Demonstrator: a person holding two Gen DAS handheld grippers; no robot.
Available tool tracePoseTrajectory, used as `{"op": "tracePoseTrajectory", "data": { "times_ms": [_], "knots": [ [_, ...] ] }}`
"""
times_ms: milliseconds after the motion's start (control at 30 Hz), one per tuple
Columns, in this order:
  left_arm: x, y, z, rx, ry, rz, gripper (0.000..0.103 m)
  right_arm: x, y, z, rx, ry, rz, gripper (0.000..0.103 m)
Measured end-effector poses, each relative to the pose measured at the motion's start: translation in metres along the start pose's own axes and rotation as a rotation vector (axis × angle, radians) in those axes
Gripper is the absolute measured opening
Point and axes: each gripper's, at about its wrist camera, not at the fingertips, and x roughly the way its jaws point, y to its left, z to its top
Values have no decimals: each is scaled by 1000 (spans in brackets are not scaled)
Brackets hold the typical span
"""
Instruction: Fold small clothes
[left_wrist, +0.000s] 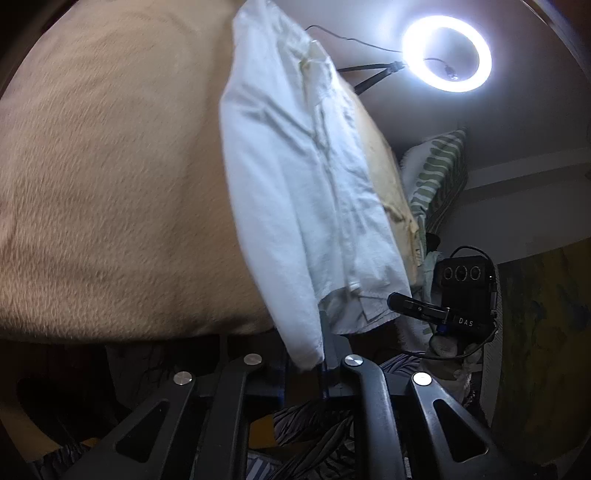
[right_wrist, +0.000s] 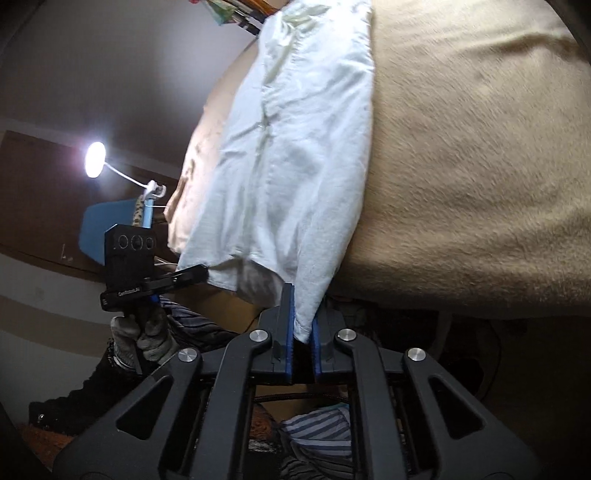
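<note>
A white shirt (left_wrist: 295, 177) lies stretched along the edge of a bed covered by a tan blanket (left_wrist: 103, 184), its near hem hanging past the bed's edge toward both cameras.

Only the left wrist view shows the lit ring light (left_wrist: 447, 53) on its dark stand, the green-striped pillow (left_wrist: 439, 173) behind the bed, and the shirt's collar and front placket. In it the right gripper (left_wrist: 397, 301) appears from the side, with its camera box above a gloved hand (left_wrist: 447, 347), its tip touching the hem corner of the shirt.

Only the right wrist view shows a small round lamp (right_wrist: 95, 160) on a white neck, a blue board (right_wrist: 110, 225) beneath it, and striped cloth (right_wrist: 317, 424) low behind the linkage. There the left gripper (right_wrist: 199, 274) is seen side-on, held by another gloved hand (right_wrist: 147, 336), its tip against the opposite hem corner.

In its own view the left gripper (left_wrist: 325, 354) has its jaws drawn together on a bunched corner of the shirt, the cloth hanging out just left of them. The right gripper (right_wrist: 303, 332) has its blue pads (right_wrist: 288, 325) narrowly apart with a pointed corner of the shirt pinched between them. Both views are slightly blurred, so finer folds in the cloth cannot be told.
</note>
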Motion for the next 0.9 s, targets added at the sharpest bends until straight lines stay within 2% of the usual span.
{"op": "tracePoseTrajectory", "data": {
  "times_ms": [167,333,600,900],
  "knots": [
    [-10,-21,13,35,-42,-46,7,-13,9,10,11,-82,99,7],
    [-23,-39,44,70,-103,-67,7,-28,18,34,8,-193,139,7],
    [-33,-45,113,90,-212,-46,5,-27,16,95,28,-295,116,7],
    [-2,-18,178,61,-237,25,5,-1,-16,161,131,-311,69,7]
  ]
}}
